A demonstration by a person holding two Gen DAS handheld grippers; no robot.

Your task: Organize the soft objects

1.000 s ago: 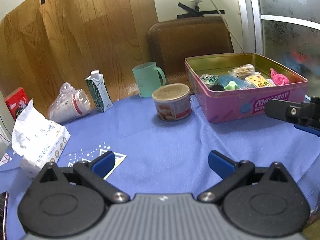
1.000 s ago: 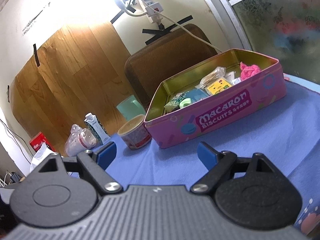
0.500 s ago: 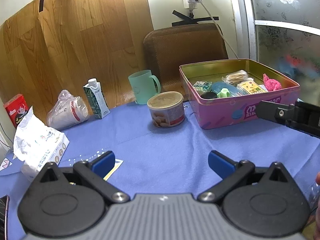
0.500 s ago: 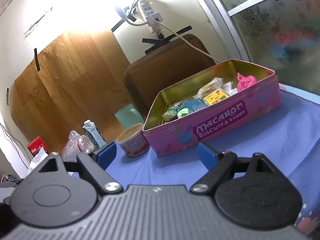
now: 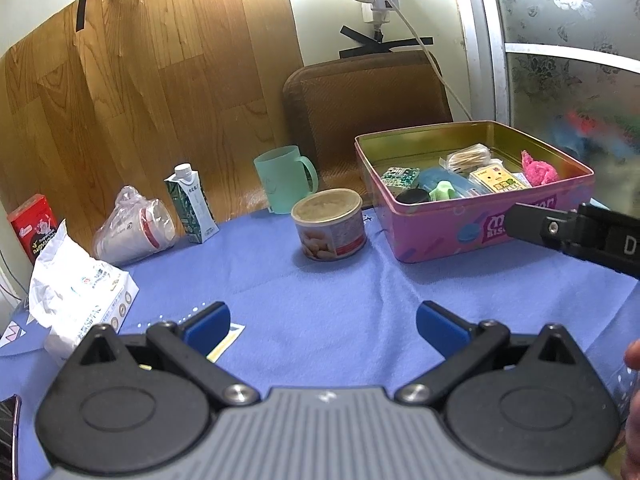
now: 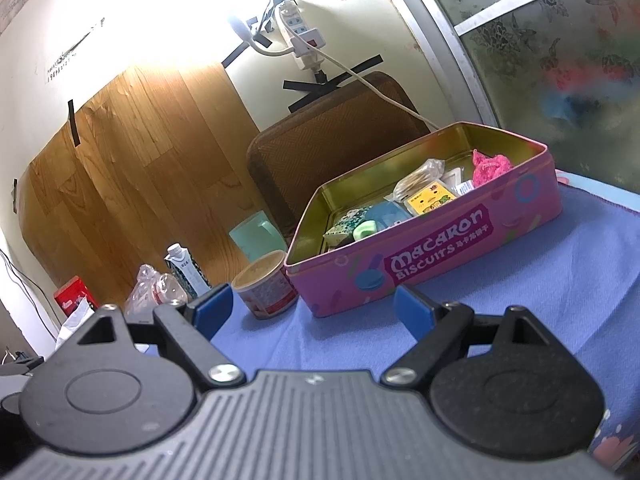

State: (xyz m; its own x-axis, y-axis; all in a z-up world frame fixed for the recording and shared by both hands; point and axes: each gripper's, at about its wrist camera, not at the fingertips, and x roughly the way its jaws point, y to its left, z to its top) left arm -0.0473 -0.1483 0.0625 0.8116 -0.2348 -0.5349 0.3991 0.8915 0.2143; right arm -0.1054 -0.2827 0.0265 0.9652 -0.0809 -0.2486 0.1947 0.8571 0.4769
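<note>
- Where my left wrist camera looks forward, my left gripper (image 5: 322,326) hangs over the blue tablecloth (image 5: 320,292) with its blue-padded fingers (image 5: 206,322) spread wide and nothing between them.
- Ahead and to the right stands the open pink rectangular biscuit tin (image 5: 452,232); the fuzzy pink soft object (image 5: 540,171) lies in its far right corner among small packets.
- Just left of the tin sits a round can with a beige lid (image 5: 329,223); behind it stands a mint-green plastic mug (image 5: 286,179).
- Further left stand a small green-and-white drink carton (image 5: 191,209), a bagged stack of white cups (image 5: 134,227) and a white tissue pack (image 5: 80,292).
- One black finger of my right gripper (image 5: 576,232) crosses the tin's front wall at the right edge.
- Through my right wrist camera, my right gripper (image 6: 310,312) is likewise wide open and empty above the cloth, near the tin's front.
- Here the tin (image 6: 440,248) shows its lettered side; the soft object (image 6: 490,166) rests at its far end.
</note>
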